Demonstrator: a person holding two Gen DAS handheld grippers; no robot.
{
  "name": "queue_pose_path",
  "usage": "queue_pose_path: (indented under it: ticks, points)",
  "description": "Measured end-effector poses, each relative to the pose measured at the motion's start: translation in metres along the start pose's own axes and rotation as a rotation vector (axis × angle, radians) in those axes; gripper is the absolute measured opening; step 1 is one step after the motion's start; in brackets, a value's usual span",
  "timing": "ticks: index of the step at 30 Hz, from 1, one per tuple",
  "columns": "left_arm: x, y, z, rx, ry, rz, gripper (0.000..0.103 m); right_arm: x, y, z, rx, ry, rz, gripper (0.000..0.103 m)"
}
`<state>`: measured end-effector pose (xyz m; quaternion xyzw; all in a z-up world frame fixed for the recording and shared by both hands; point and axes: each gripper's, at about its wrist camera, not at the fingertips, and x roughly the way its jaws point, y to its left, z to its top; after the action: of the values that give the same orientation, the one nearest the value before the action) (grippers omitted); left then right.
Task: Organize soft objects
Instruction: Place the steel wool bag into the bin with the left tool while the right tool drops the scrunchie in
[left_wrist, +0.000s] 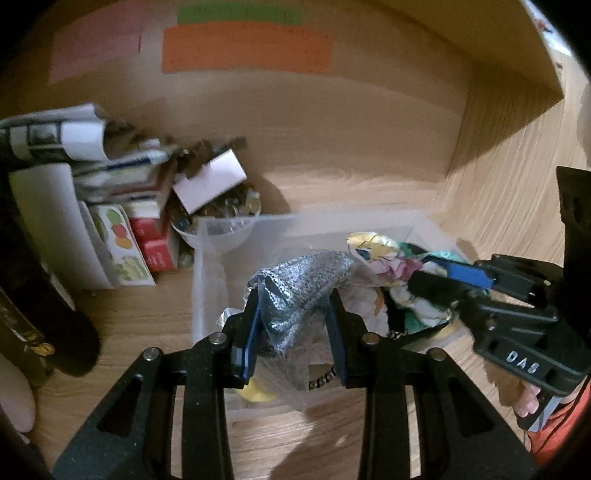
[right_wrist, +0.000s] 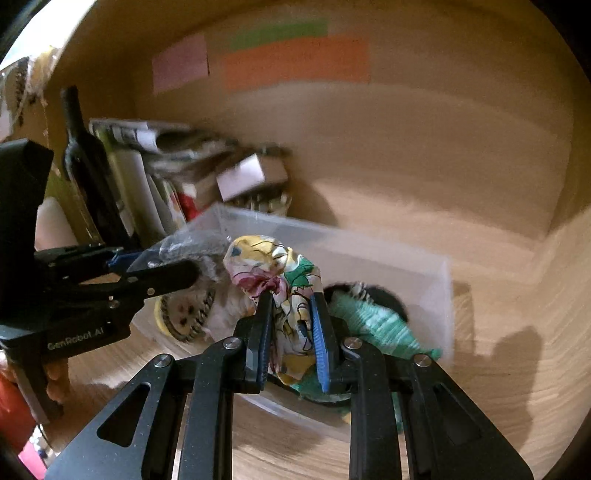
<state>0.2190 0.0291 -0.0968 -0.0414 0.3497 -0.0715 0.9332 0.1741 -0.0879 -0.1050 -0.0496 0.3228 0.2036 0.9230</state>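
Silvery knit pouch (left_wrist: 295, 291) and floral cloth (right_wrist: 280, 280) over the clear bin (left_wrist: 207, 258).
Left tool (left_wrist: 295, 295) grips the pouch; right tool (right_wrist: 291, 299) clamps the cloth, seemingly above the bin.

Motion blur smears the clutter pile (left_wrist: 122, 192); held cloths hide much of the clear bin (right_wrist: 424, 280).

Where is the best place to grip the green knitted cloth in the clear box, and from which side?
Grip the green knitted cloth at its free end on the right, coming from above. It lies loose in the clear box, right of the right gripper.
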Motion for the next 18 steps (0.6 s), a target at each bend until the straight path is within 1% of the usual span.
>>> queue_pose_path:
  ticks: [2,4,6,7,8,9,10,11,12,14,18]
  points:
    - [0.004,0.001,-0.002,-0.004,0.016,-0.012,0.033,0.007,-0.001,-0.003,-0.001,0.030,0.003,0.020]
    - [0.003,0.003,-0.002,-0.013,0.023,-0.022,0.033,0.008,0.000,-0.004,-0.002,0.039,0.003,0.022]
    - [0.003,0.003,-0.002,-0.014,0.032,-0.029,0.035,0.006,0.000,-0.003,0.000,0.036,-0.003,0.030]
    - [0.003,0.003,-0.002,-0.015,0.040,-0.032,0.040,0.005,0.000,-0.003,-0.002,0.034,-0.007,0.033]
    - [0.003,0.004,-0.002,-0.016,0.045,-0.036,0.045,0.003,0.000,-0.003,-0.002,0.030,-0.010,0.038]
    - [0.001,0.003,-0.003,-0.016,0.051,-0.042,0.047,0.003,0.000,-0.003,-0.001,0.027,-0.010,0.044]
    - [-0.002,0.002,-0.003,-0.012,0.048,-0.043,0.051,0.001,0.000,-0.003,-0.003,0.025,-0.008,0.048]
    - [-0.005,0.001,-0.003,-0.007,0.040,-0.040,0.055,-0.002,0.001,-0.003,-0.006,0.022,-0.009,0.057]
    - [-0.010,0.000,-0.003,0.001,0.027,-0.033,0.057,-0.004,0.002,-0.002,-0.007,0.013,-0.016,0.064]
    - [-0.022,-0.003,-0.002,0.014,-0.001,-0.023,0.061,-0.011,0.004,-0.002,-0.010,-0.010,-0.030,0.071]
    - [-0.049,-0.005,0.002,0.019,-0.052,-0.023,0.063,-0.035,0.005,0.001,-0.012,-0.064,-0.055,0.075]
